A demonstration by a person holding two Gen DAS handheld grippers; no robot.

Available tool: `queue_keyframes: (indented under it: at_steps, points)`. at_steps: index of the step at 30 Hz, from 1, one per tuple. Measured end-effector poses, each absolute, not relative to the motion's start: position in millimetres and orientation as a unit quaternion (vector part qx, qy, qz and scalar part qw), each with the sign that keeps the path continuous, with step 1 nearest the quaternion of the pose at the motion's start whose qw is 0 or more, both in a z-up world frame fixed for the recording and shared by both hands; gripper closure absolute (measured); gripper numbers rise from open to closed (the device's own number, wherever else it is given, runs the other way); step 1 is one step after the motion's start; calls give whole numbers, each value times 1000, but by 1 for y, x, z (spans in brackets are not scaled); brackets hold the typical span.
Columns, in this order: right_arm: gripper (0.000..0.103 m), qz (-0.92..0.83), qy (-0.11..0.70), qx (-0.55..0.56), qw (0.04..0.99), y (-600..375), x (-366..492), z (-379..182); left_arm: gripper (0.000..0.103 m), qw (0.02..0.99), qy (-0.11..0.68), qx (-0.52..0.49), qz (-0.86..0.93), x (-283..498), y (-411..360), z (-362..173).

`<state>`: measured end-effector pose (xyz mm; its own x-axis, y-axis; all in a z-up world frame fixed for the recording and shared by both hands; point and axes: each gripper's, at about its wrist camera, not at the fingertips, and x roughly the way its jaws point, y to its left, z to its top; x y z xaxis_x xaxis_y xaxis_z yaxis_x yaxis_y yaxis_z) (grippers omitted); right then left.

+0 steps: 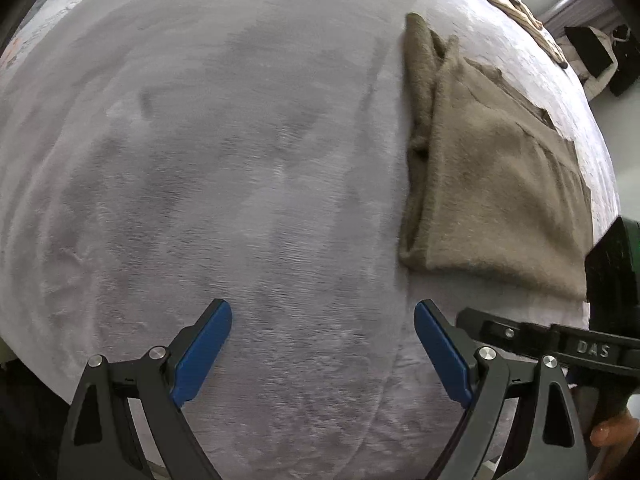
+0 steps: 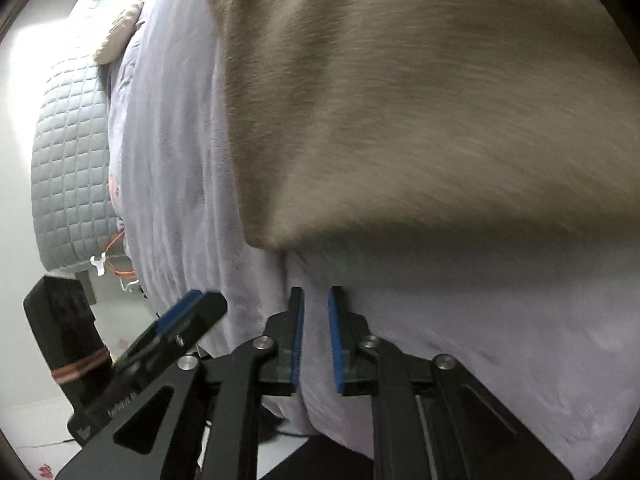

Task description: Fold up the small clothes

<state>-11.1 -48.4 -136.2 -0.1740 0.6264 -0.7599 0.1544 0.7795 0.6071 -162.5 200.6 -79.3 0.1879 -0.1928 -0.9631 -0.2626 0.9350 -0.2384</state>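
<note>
Lilac plush blanket (image 1: 224, 160) on bed; folded tan garment (image 1: 492, 184) lying flat on it.
Left gripper (image 1: 323, 354): jaws wide, empty, garment ahead and to their right. Right gripper (image 2: 316, 340): jaws narrowly parted, nothing between; garment just beyond tips, untouched.

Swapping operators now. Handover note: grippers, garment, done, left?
Left gripper: open, empty, over bare blanket.
Right gripper: narrow gap, nothing between the pads, just short of the garment's near edge.
Brown knit garment: lies folded in layers on the blanket, to the left gripper's right.
Done: at least one fold.
Left: probably a final fold or tidy; judge on sight.
</note>
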Motion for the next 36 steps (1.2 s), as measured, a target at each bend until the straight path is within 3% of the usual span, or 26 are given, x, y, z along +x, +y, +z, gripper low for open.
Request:
queue_keyframes:
  at_steps: [3,8,14,18,24,29,36]
  points:
    - [62,182,737,280,587,-76,-17,-135,10,744,644,-177,16,-158,190,-82]
    - [60,168,732,284,596,-103,-21,-131,10,743,649,-163,7,-150,170,-83]
    - [45,163,725,265,614,-122,-22,-121,10,740,655,-155,-2,-139,146,-85]
    - [28,165,717,273,620,-139,-24,-119,10,738,658,-150,-6,-132,130,-87]
    - [20,168,717,301,606,-152,-27,-125,10,737,661,-143,-12,-122,110,-90]
    - [0,181,708,327,599,-158,-31,-126,10,730,667,-147,-16,-118,96,-95]
    - [0,165,700,319,617,-173,-26,-115,10,720,669,-184,-21,-109,81,-101]
